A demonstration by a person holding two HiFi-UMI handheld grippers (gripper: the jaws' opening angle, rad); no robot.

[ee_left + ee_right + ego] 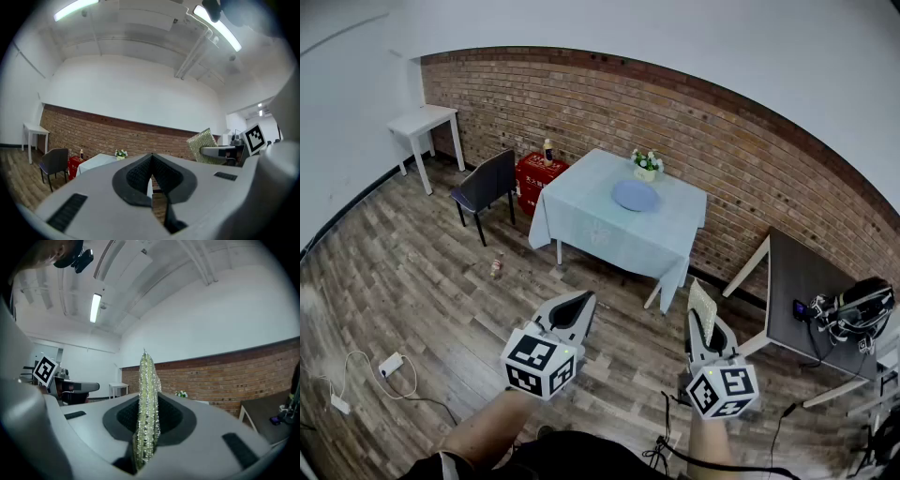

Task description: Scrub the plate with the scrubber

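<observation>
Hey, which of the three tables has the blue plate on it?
The cloth-covered table in the middle: the plate lies by its flowers. The white table and dark table carry no plate.

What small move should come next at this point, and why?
Probably a step toward the table, carrying the right claw forward. That claw is shut on the scrubber, but the plate lies on the table well across the floor, seemingly out of reach. The left claw is shut and empty.
</observation>
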